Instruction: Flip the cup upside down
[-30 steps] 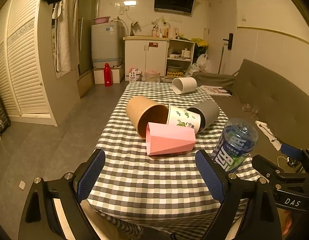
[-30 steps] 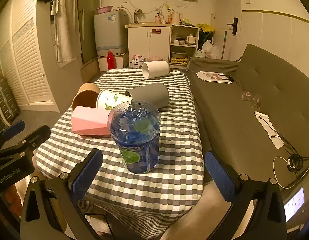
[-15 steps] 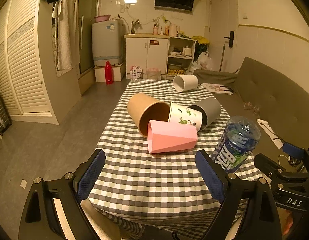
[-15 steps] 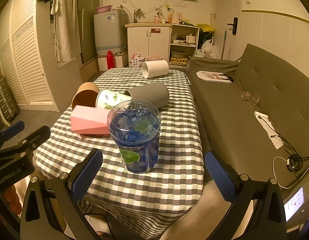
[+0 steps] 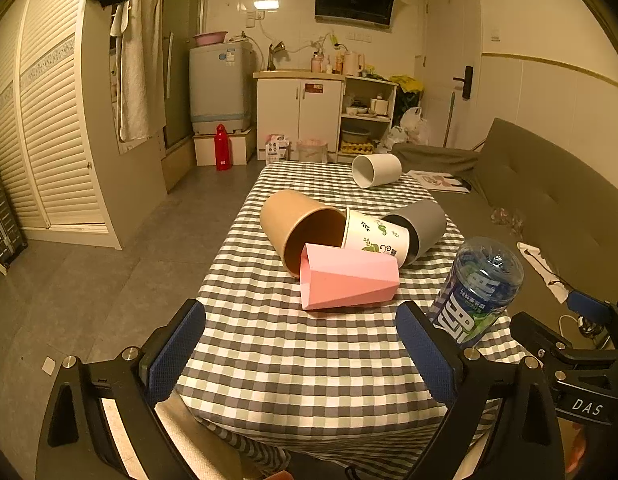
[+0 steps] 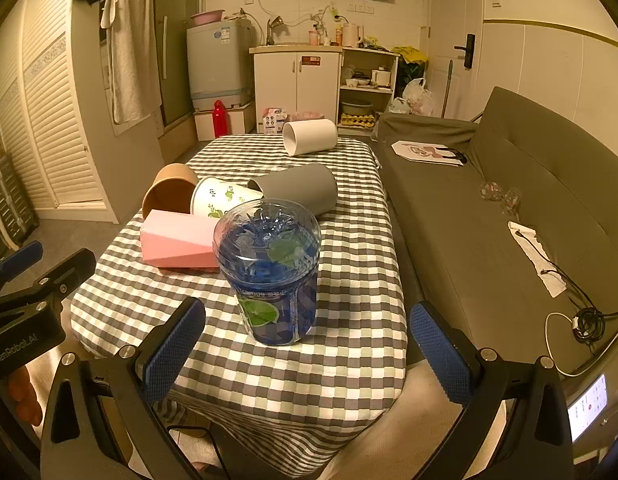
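Judging from the left wrist view, no cup is yet grasped and the approach step is in hand: the left gripper (image 5: 301, 344) is held with its jaws wide apart and empty, short of the near edge of the checked table (image 5: 309, 380). The pink cup (image 5: 349, 282) is seen lying on its side mid-table, its long axis running across the view, its mouth pointing left and its narrower base right; the brown cup (image 5: 297, 224), the leaf-print cup (image 5: 375, 236) and the grey cup (image 5: 423, 224) lie just behind it. From the right wrist view, the right gripper (image 6: 309, 344) is likewise spread open and empty, with the blue bottle (image 6: 275, 272) standing upright between its line of reach and the pink cup (image 6: 179, 244). Which cup is meant cannot be told; a closing on one cup's side wall and a turn onto its mouth are probably called for next.
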{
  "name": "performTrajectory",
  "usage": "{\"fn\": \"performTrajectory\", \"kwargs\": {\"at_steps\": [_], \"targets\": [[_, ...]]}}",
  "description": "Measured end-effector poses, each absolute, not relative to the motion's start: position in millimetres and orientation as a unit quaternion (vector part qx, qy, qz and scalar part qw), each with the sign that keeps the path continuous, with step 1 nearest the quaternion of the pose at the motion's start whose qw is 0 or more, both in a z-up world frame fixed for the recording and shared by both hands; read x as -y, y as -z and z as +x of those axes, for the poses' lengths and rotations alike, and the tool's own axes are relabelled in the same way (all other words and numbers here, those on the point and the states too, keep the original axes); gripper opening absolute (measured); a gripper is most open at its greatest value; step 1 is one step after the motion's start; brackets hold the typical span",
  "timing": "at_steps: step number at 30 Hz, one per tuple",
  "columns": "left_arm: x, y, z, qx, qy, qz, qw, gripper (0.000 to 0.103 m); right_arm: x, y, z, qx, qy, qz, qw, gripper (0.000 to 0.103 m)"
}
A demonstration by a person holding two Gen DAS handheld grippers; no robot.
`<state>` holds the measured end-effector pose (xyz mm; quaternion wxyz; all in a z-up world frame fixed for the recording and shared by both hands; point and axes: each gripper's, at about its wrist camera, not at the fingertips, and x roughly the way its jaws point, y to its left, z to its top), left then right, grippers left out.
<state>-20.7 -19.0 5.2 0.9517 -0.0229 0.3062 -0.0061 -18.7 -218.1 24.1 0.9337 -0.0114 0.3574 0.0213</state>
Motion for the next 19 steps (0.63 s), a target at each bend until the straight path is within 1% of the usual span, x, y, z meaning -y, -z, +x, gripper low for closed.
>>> {"fn": "performTrajectory", "kwargs": {"at_steps": [19], "targets": [[19.5, -4.3, -20.2, -0.306, 0.008, -0.024, 0.952, 0.099, 219.7, -21.2, -19.1, -0.362, -0.017, -0.012, 0.932, 0.103]]}}
